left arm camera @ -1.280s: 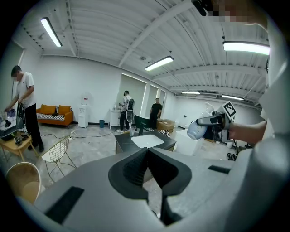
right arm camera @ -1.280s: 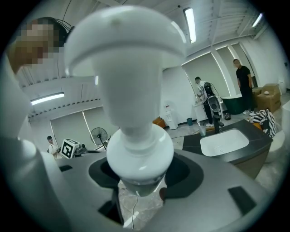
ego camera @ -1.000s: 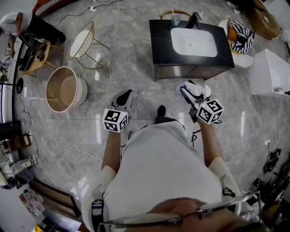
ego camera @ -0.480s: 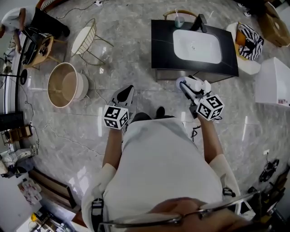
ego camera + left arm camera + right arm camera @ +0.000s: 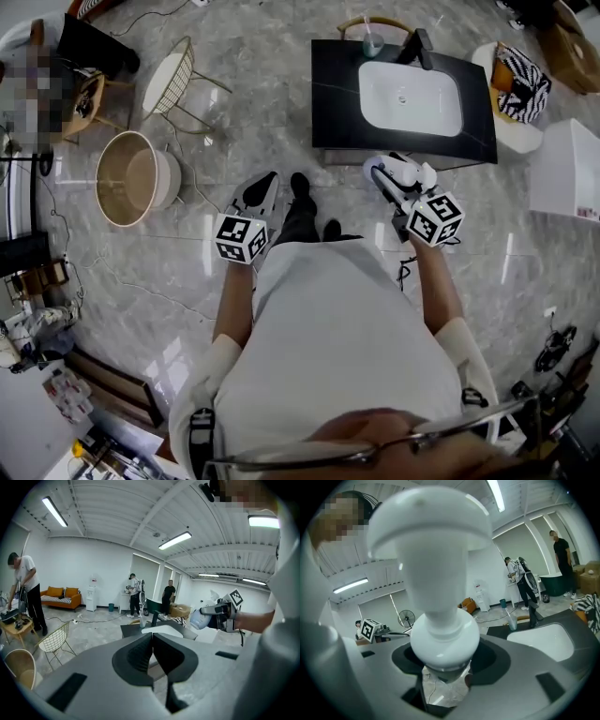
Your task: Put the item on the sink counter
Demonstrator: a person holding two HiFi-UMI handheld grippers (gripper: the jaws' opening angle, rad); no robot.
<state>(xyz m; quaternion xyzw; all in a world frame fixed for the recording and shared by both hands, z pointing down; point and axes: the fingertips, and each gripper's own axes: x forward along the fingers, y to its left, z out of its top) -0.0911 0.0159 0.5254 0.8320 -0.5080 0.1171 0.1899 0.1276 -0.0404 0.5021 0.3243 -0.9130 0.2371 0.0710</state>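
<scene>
Generally, the floor (image 5: 244,56) is glossy grey veined marble in an open workroom. The ceiling (image 5: 108,522) is white and ribbed, with strip lights. Positions below are read from the wearer in the head view.

At 10 o'clock a round tub (image 5: 131,180) sits on the floor, with cables (image 5: 56,248) trailing near it. At 11 o'clock, farther out, a wire chair (image 5: 173,80) stands well apart from the counter (image 5: 337,94).

The left gripper (image 5: 153,641) is close in at 11 o'clock. Its fingers are pressed together with nothing between them. A shoe (image 5: 300,185) shows at 12 o'clock, between the two grippers.

The counter is at 1 o'clock and has a black top. A white basin (image 5: 410,94) is sunk toward its right side, so the black top shows widest on the basin's left. A tap (image 5: 419,47) stands at the rear edge, with a cup (image 5: 372,42) just to its left.

The right gripper (image 5: 392,180) is at 1 o'clock, nearer than the counter. Its fingers are spread fairly wide and clamped on the bottle (image 5: 440,620), which is white with a bulbous body and a broad cap. In the head view the bottle sits against the counter's front face, just short of the near edge and not on the top.

At 2 o'clock a striped bag (image 5: 518,82) rests on a white seat beside the counter's right end. At 3 o'clock there is a white box (image 5: 562,169).

In the left gripper view a person (image 5: 26,590) bends over a small table at the far left. Two others stand beyond the counter.
</scene>
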